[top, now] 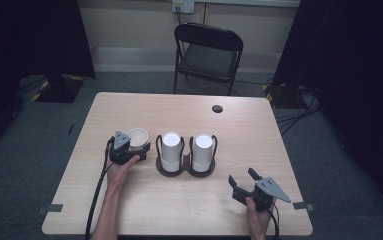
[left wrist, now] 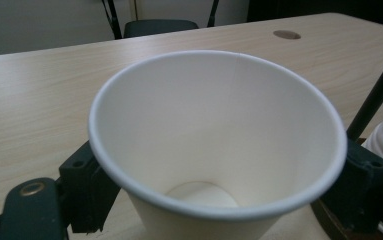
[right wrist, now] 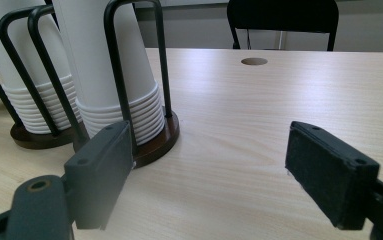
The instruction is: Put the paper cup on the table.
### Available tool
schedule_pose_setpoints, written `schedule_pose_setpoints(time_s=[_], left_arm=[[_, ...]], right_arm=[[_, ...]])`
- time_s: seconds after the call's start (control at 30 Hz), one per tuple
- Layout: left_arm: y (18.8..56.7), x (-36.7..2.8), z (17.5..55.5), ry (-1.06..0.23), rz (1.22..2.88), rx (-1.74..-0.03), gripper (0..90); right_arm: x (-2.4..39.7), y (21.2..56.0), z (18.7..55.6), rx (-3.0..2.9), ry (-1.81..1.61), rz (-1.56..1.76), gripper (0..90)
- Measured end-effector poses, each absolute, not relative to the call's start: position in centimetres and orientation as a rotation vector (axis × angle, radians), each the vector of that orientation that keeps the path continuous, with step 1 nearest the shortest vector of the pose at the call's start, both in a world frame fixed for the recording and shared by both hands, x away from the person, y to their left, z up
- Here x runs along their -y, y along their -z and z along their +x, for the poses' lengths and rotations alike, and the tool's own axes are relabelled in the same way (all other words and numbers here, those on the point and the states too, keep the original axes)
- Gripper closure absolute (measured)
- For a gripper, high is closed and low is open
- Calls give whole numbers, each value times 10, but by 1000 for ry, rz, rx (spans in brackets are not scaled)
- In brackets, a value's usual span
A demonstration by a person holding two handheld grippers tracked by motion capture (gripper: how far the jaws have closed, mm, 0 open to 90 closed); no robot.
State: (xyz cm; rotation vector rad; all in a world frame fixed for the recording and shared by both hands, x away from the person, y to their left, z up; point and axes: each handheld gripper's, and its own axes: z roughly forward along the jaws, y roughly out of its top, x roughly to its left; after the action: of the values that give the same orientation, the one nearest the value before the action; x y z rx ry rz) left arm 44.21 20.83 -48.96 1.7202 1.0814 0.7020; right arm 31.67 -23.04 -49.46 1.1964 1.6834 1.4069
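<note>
**One cup out on the counter, two stacks still racked**

Starting at the left: the left gripper [top: 130, 150] sits around a single white paper cup [top: 138, 136], which stands upright on the counter [top: 129, 210], mouth up and empty right down to the bottom. In the left gripper view its fingers [left wrist: 86, 192] flank the cup on both sides, about as wide as they go, and I'd say they're not squeezing it, so to me the cup looks set down and let go rather than gripped.

Just beside it is the black wire cup holder [top: 186, 170] with two round bases. Each side holds an upside-down stack of white cups [top: 171, 150], rims bunched at the bottom.

Over on the right, the right gripper [top: 241, 184] rests well apart from the holder, fingers [right wrist: 99, 172] spread wide with nothing between them.

My read: one cup is pulled and placed. What's left is backing the left hand away, maybe pulling more.
</note>
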Motion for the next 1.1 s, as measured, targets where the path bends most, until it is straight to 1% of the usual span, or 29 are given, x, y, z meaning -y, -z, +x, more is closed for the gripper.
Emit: schedule_pose_setpoints(time_s=[0.43,0.6,0.67,0.73,1.1], left_arm=[[492,-216,429,-700,1716,-1099,156],[494,-220,418,-694,1670,-1121,156],[494,-223,416,-665,1658,-1099,156],[493,-224,412,-677,1657,-1114,155],[487,-217,381,-690,1637,-1097,155]], right_arm=[[231,495,317,-1686,-1412,1200,184],[231,495,317,-1682,-1413,1201,190],[231,495,317,-1682,-1414,1199,190],[231,495,317,-1683,-1415,1200,190],[231,495,316,-1680,-1416,1198,190]])
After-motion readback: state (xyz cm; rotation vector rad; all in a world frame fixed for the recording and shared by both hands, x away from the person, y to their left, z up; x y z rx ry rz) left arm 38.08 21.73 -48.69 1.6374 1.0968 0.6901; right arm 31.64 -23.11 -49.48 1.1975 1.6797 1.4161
